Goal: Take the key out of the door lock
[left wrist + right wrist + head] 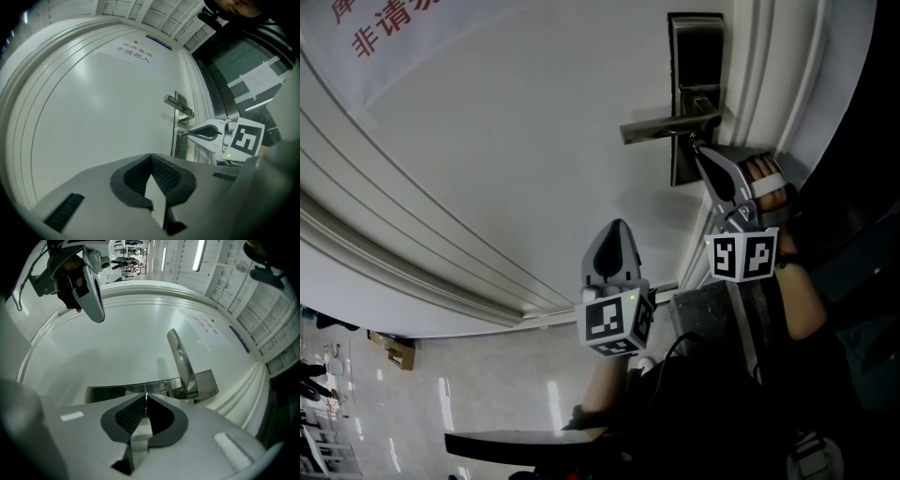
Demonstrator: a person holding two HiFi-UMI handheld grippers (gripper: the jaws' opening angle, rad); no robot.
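Right gripper (694, 142) clamps its jaws on the key (146, 395), which appears seated in the lock plate (681, 171) just below the lever handle (670, 124) at the door (487, 141) edge. Left gripper (616, 234) hangs clenched, empty. Grasp made; withdrawal not yet done.

White door (506, 159), grey steel lock plate (695, 42), red-lettered white notice (375, 37)

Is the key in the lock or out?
Likely in: the right gripper is shut on a thin metal sliver, seemingly the key, its tips against the lock plate. Where it enters the plate is hidden.
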